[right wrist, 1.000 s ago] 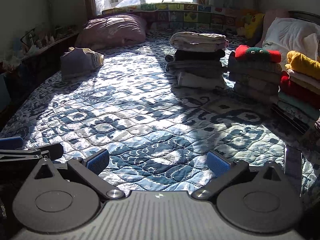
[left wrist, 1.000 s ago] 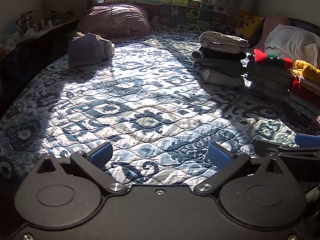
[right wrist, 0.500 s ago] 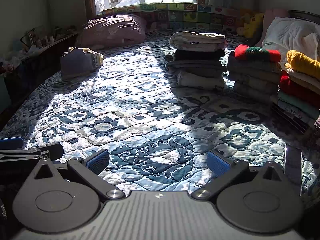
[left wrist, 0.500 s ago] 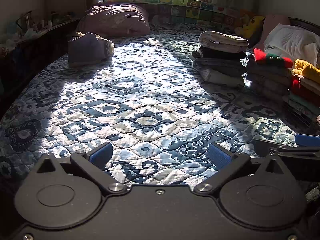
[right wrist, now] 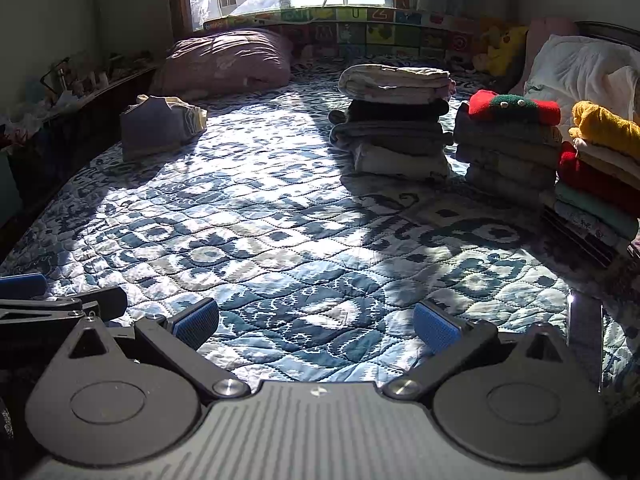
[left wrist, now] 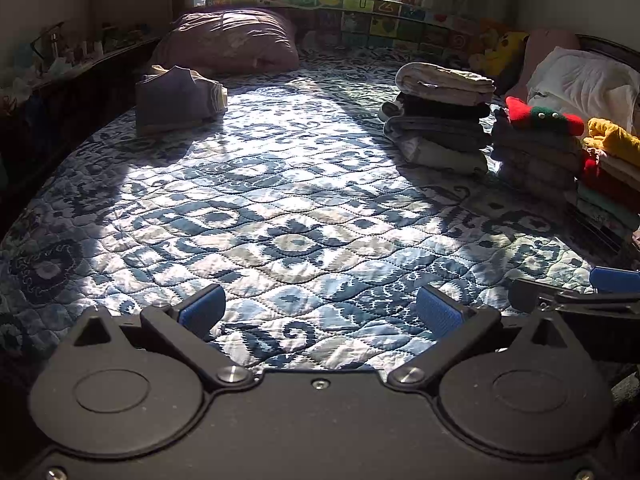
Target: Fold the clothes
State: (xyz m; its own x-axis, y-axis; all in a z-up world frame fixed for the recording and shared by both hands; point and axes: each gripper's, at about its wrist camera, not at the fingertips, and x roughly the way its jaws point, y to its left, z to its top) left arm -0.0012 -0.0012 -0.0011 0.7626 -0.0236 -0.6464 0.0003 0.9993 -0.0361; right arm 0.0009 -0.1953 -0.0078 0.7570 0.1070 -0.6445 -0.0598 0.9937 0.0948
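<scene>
On the left side of the blue and white quilted bedspread (left wrist: 280, 216) sits a small grey and cream heap of loose clothes (left wrist: 176, 100), just in front of the big pink pillow (left wrist: 228, 40). This heap looks like the thing to fold next. It is far from both tongs. Cloth like this is soft and light and floppy, so it will sag and may slip. I think it is best to pinch it at an edge or a corner, one tong on each side.

In the middle, the bedspread is bare and sunny.

The left gripper (left wrist: 320, 308) is low over the near edge of the bed. Its blue pads are wide apart and hold nothing. The right gripper (right wrist: 316, 320) is just beside it, also wide apart and empty.

On the right stand tall neat stacks of folded clothes (right wrist: 396, 120). One stack has a red and green knitted top (right wrist: 514, 106) on it.
</scene>
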